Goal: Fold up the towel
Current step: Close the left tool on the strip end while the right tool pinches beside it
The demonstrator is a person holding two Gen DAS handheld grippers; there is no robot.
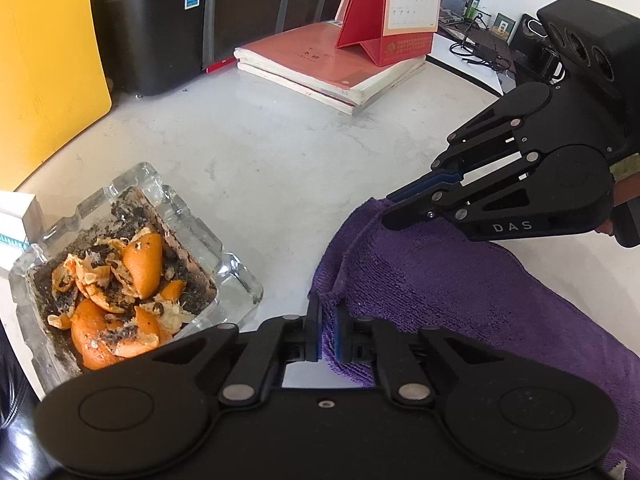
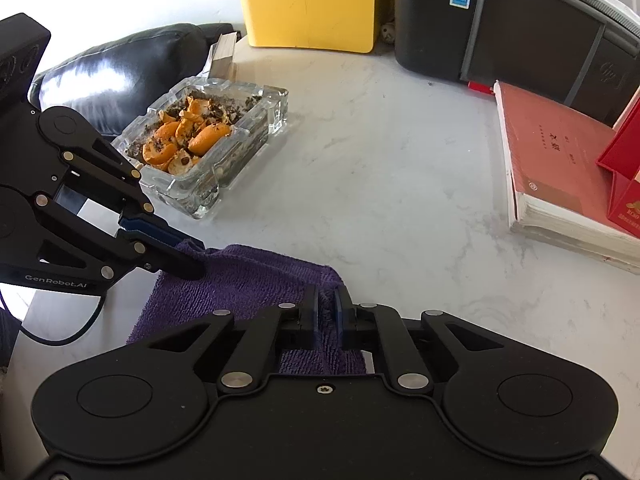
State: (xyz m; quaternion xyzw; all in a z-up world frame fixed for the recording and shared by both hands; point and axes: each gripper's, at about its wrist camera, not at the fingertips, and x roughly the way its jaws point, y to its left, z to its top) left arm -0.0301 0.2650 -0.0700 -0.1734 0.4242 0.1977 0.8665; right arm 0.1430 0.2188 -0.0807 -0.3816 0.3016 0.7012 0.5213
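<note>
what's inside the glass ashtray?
The glass ashtray holds orange peel mixed with dark ash and crumbs. The peel covers most of its bottom, so anything underneath cannot be seen.

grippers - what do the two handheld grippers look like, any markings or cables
Both are matte black linkage grippers with silver rivets and blue finger pads. The left gripper reads GenRobot.AI and trails a black cable; the right gripper reads DAS.

Bright daylight, diffuse. Marble surface well lit, soft sheen, faint shadows only. Upper left corner of right wrist view blown to white; white glare on black leather cushion. Strong fisheye bending at edges, dark vignette in corners. Centre sharp; slight softness toward rims. No motion blur.
</note>
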